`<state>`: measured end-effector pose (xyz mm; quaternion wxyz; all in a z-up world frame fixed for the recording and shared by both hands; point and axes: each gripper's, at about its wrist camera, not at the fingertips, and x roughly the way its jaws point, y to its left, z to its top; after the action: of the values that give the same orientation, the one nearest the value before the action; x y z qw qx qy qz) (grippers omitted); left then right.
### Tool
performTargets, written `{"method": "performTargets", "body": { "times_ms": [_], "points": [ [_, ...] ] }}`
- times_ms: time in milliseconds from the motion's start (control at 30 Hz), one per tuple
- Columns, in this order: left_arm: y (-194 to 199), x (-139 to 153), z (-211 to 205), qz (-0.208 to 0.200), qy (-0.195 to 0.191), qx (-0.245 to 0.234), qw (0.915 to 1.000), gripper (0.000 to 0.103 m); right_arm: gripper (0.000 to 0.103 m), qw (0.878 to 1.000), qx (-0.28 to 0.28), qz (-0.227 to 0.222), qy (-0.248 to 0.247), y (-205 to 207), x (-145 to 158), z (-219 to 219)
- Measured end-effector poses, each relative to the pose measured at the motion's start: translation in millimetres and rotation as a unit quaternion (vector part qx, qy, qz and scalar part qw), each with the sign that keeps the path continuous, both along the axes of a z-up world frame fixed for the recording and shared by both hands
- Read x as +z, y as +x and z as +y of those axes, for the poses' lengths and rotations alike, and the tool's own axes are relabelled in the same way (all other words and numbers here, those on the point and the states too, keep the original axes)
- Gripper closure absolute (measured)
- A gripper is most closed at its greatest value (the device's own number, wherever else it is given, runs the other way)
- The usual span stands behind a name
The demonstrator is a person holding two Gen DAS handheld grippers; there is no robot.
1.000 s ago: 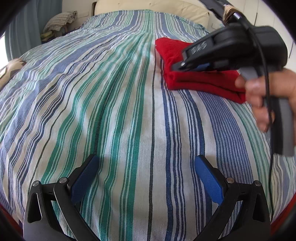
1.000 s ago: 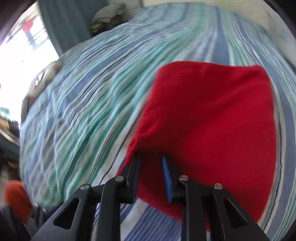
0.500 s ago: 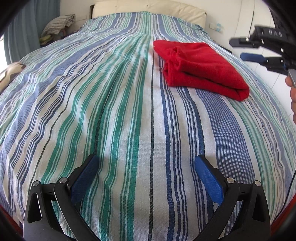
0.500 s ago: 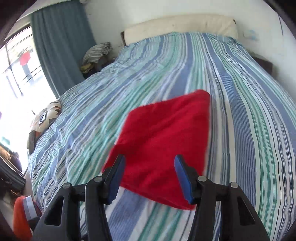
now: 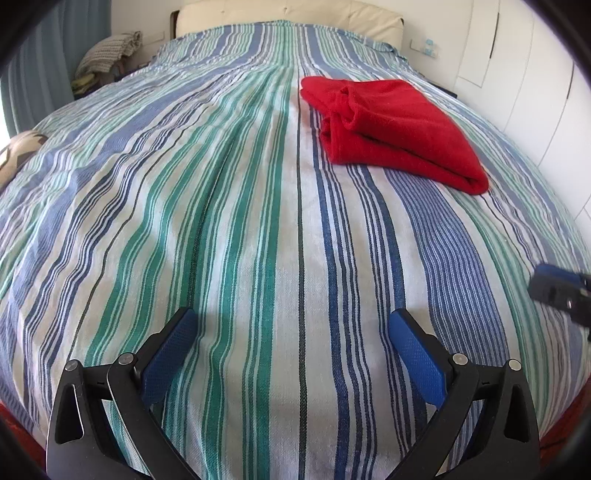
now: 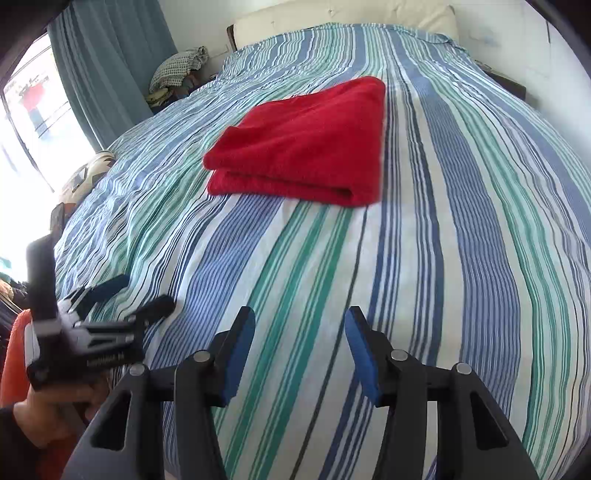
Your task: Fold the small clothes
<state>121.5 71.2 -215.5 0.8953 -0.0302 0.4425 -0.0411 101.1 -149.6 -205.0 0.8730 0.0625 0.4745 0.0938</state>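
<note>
The folded red fleece garment (image 5: 391, 129) lies flat on the bed, at about one o'clock in the left wrist view and near twelve o'clock in the right wrist view (image 6: 306, 144), its doubled edge facing the cameras and no hand-held gripper touching it. The bed is covered by a cotton sheet with blue, green and white stripes (image 5: 229, 221) that run toward a cream padded headboard (image 5: 288, 11) at twelve o'clock. A teal curtain (image 6: 107, 62) hangs by a bright window at ten o'clock, with a heap of checked cloth (image 6: 177, 70) beside the headboard. White cupboard doors (image 5: 528, 74) stand at two o'clock.

The left hand-held gripper (image 5: 291, 339) hovers over bare sheet, its jaws spread wide and empty. The right hand-held gripper (image 6: 299, 343) has just been opening its jaws; they stand apart with only sheet between them, well apart from the garment. A hand (image 6: 55, 410) grips the left tool at eight o'clock in the right wrist view.
</note>
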Motion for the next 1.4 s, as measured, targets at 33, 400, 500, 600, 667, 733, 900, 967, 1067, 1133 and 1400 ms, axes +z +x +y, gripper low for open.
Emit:
{"method": "performTargets", "body": {
  "times_ms": [33,400,500,600,667,733,900,967,1067,1133,1400],
  "points": [
    [-2.0,2.3,0.8,0.006,-0.006,-0.002,1.0,0.001,0.049,1.0,-0.013,-0.002,0.006,-14.8,-1.0,-4.2],
    [-23.6,45.7,-11.6,0.047,-0.065,0.009,0.9967,0.001,0.027,0.996,-0.078,-0.034,-0.019,-56.5,16.6,-28.5],
    [-37.5,60.9,-23.9,0.033,-0.038,0.006,0.9987,0.001,0.025,0.996,-0.073,-0.04,-0.019,-62.3,18.7,-27.7],
    [-44.7,68.1,-31.3,0.028,-0.018,0.003,0.9994,0.001,0.025,0.996,-0.07,-0.044,-0.026,-67.3,19.0,-28.1],
    [-45.3,69.6,-34.1,0.027,-0.004,0.004,0.9996,0.001,0.025,0.996,-0.073,-0.045,-0.024,-70.1,19.6,-31.3],
    [-45.8,69.7,-36.4,0.028,0.008,0.005,0.9996,0.001,0.025,0.996,-0.077,-0.048,-0.023,-71.7,21.1,-34.3],
    [-47.5,72.4,-37.7,0.022,0.028,0.011,0.9993,0.001,0.025,0.995,-0.082,-0.052,-0.018,-72.8,23.5,-39.1],
    [-47.3,72.6,-38.4,0.019,0.036,0.01,0.9991,0.001,0.025,0.995,-0.081,-0.049,-0.017,-72.7,21.9,-39.0],
    [-45.9,68.4,-37.4,0.024,0.033,0.007,0.9991,0.001,0.025,0.996,-0.078,-0.042,-0.017,-71.8,17.8,-37.3],
    [-43.5,60.5,-33.6,0.036,0.014,0.006,0.9992,0.001,0.025,0.996,-0.076,-0.038,-0.016,-70.5,14.5,-36.1],
    [-21.5,42.6,-10.9,0.067,-0.123,-0.016,0.9901,0.001,0.025,0.997,-0.074,-0.012,0.001,-58.3,-1.4,-36.2]
  ]
}}
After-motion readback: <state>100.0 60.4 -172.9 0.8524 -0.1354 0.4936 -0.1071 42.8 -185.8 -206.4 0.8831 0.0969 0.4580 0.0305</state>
